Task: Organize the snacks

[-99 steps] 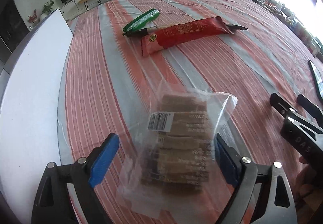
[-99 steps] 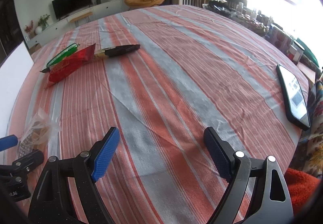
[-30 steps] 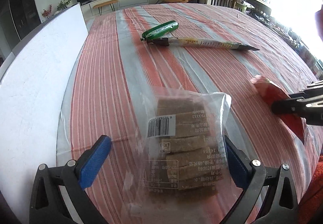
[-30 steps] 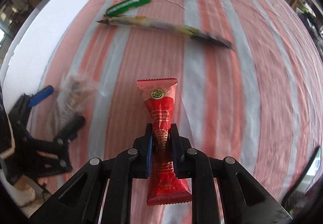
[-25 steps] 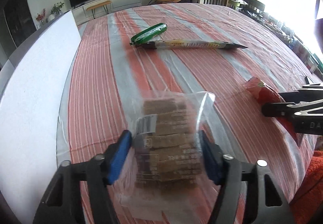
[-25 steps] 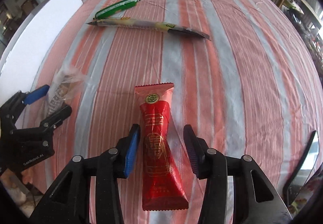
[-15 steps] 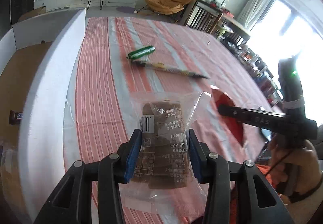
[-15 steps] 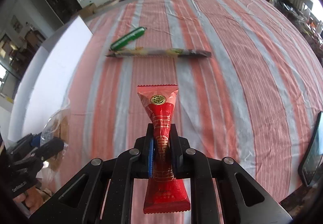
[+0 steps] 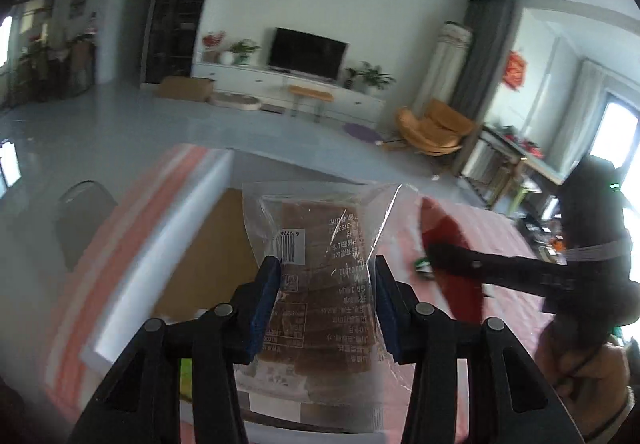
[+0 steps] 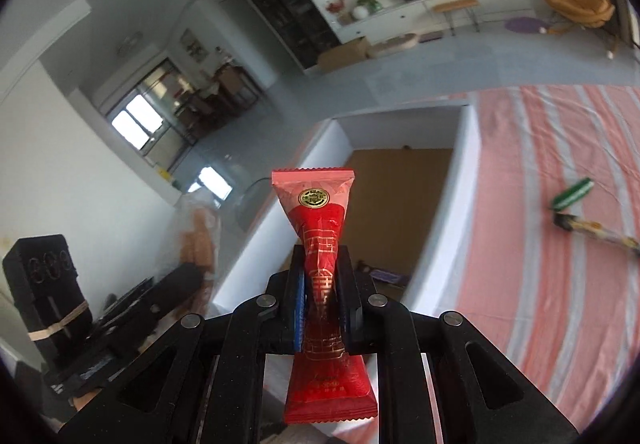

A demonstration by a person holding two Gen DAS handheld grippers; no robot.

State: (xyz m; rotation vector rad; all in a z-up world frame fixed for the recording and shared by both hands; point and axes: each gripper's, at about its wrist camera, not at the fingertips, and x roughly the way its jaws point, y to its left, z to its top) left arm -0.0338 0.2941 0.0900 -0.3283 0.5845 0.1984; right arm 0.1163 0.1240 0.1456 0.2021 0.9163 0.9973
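- Clear bag of brown biscuits (image 9: 320, 276): transparent wrapper, stacked brown slabs inside, a white barcode label near its upper left and white printed text down the front; it is held up in the air above the white box (image 9: 188, 212), over the box's near corner
- Left gripper (image 9: 323, 300): jaws closed part-way onto the clear bag of brown biscuits, one blue pad pressing each side of the wrapper; the bag stands upright between them
- Red snack packet (image 10: 322, 284): glossy red wrapper with gold line pattern, a round gold seal near its top, crimped serrated ends; pinched narrow at the middle and flaring above and below; it is held upright in front of the white box, whose brown cardboard floor shows behind it
- Right gripper (image 10: 322, 292): jaws nearly fully closed, clamping the red snack packet at its waist
- White box: open-topped, white walls, standing on the striped tablecloth (image 10: 540, 244); small items lie on its floor, too blurred to identify
- Green snack stick (image 10: 571, 194) and long thin packet (image 10: 596, 233): lying on the striped tablecloth to the right of the white box, well apart from it, close to each other
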